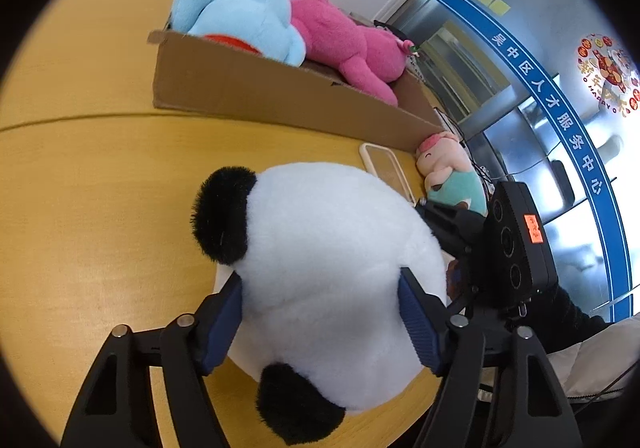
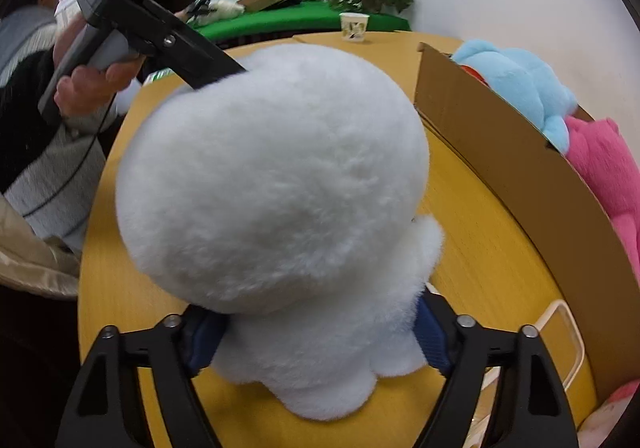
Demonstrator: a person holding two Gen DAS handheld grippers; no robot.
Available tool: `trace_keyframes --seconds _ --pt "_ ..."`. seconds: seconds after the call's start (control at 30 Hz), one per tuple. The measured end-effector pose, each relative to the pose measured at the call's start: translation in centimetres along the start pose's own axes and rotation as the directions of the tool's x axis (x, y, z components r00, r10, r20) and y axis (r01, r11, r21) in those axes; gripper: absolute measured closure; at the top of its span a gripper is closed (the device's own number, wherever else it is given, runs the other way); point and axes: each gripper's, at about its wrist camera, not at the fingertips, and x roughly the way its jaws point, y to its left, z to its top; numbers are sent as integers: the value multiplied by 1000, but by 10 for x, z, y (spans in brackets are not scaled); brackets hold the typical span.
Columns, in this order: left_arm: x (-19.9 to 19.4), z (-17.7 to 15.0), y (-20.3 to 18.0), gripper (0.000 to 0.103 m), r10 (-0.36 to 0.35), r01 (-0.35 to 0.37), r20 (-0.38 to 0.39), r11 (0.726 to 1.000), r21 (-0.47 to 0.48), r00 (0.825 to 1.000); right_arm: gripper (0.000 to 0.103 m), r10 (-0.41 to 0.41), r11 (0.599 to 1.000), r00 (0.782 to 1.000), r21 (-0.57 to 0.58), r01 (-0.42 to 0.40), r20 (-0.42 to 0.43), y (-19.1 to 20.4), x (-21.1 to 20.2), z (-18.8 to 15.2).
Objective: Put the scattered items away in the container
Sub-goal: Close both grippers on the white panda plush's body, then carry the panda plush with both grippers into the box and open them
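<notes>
I have both grippers on the white plush panda (image 1: 328,268) sitting on the yellow table (image 1: 92,183). My left gripper (image 1: 320,322) pinches its head, pads sunk into the fur; my right gripper (image 2: 316,340) squeezes its body lower down. Ahead of both stands the cardboard box (image 1: 256,91), with the blue plush (image 1: 236,11) and pink plush (image 1: 348,43) inside.

I am noting a fluffy white-and-black plush panda (image 1: 332,272), a matt brown corrugated cardboard box (image 1: 256,87), a smooth yellow wood-grain laminate table (image 1: 88,183) and ribbed blue rubbery gripper pads (image 1: 420,324).
</notes>
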Motion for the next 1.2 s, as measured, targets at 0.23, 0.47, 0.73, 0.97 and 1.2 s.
trace_keyframes --seconds 0.23,0.47,0.73,0.97,1.2 --pt "-16 20 -34 40 0 -5 45 995 104 999 34 -49 998 997 35 47 51 12 -21 2" --pt "-56 64 -80 39 -44 5 152 968 251 987 34 -185 981 964 89 171 192 5 -74 22" --pt "-91 126 -143 39 -79 -37 240 895 445 968 34 -355 934 888 68 351 293 -20 -137 65" --pt "-108 165 -177 39 -112 -58 288 852 521 951 35 -457 883 824 56 467 334 -41 -175 99" --pt "-106 214 -180 39 -128 -56 311 853 519 942 35 -491 857 797 30 514 351 -82 -187 139"
